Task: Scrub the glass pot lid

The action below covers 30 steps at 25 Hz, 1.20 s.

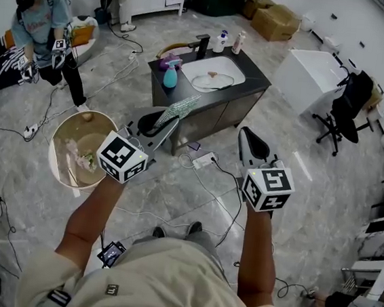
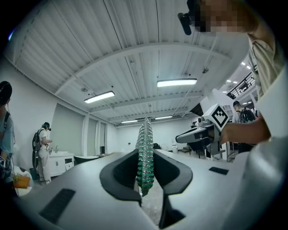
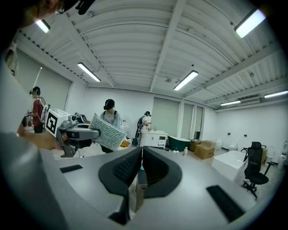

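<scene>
One glass pot lid (image 1: 212, 81) lies in the white sink basin (image 1: 236, 71) of the dark counter (image 1: 253, 88). It is ahead of both claws and well apart from them. From the left gripper (image 1: 162, 123) it sits forward and a little to the right. From the right gripper (image 1: 246, 132) it sits forward and to the left. The lid is round, so it has no long axis to line up with, and I cannot tell whether it lies level or tilted in the basin.

The left gripper is clamped on a green-and-silver scouring pad (image 1: 178, 106), which stands on edge between its jaws (image 2: 146, 164). The pad's long axis runs out along the jaws toward the sink. The pad's far end is the part of either tool closest to the lid, so I judge the left arm the nearer one for scrubbing.

The right gripper (image 3: 140, 166) has its jaws pressed together with nothing between them. It hangs level with the left gripper, off to that claw's right.

A teal bottle (image 1: 170, 78) stands on the counter just left of the basin, between the pad and the lid's near side. A black faucet (image 1: 202, 45) rises beyond the basin.

Scrubbing has not begun, since the pad touches nothing. The coming reach would carry the pad forward and rightward past that bottle.
</scene>
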Motion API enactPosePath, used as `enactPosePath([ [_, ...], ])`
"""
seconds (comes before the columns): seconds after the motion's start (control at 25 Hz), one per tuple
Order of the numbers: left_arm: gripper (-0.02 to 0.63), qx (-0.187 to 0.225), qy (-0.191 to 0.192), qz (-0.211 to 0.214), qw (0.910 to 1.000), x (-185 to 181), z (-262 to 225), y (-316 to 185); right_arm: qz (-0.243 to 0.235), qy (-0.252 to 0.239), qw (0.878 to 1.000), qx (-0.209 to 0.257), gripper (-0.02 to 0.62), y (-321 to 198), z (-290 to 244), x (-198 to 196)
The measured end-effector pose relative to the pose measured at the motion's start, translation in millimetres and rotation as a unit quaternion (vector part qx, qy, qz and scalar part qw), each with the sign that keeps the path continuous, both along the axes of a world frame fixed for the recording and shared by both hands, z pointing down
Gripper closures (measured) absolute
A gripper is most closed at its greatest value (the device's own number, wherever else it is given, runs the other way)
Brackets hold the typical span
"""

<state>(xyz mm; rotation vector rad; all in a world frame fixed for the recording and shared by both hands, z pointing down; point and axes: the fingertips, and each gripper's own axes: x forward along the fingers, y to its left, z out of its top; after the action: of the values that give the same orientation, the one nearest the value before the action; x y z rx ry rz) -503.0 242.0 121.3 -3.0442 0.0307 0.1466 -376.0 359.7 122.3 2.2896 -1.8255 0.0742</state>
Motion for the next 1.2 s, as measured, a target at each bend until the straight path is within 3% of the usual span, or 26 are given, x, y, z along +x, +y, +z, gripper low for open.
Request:
enactPosePath([
  [0.2, 0.52, -0.005, -0.007, -0.001, 1.0, 13, 10, -3, -0.004, -0.025, 1.0, 0.018, 0.569, -7, 3, 15],
  [0.52, 0.52, -0.009, -0.028, -0.029, 0.9991, 52, 23, -21, -0.016, -0.046, 0.999, 0.02, 0.569, -27, 20, 73],
  [1.2, 0.52, -0.012, -0.054, -0.089, 0.9944, 187, 29, -32, -0.067, -0.081, 0.994, 0.023, 0.569, -63, 32, 228],
])
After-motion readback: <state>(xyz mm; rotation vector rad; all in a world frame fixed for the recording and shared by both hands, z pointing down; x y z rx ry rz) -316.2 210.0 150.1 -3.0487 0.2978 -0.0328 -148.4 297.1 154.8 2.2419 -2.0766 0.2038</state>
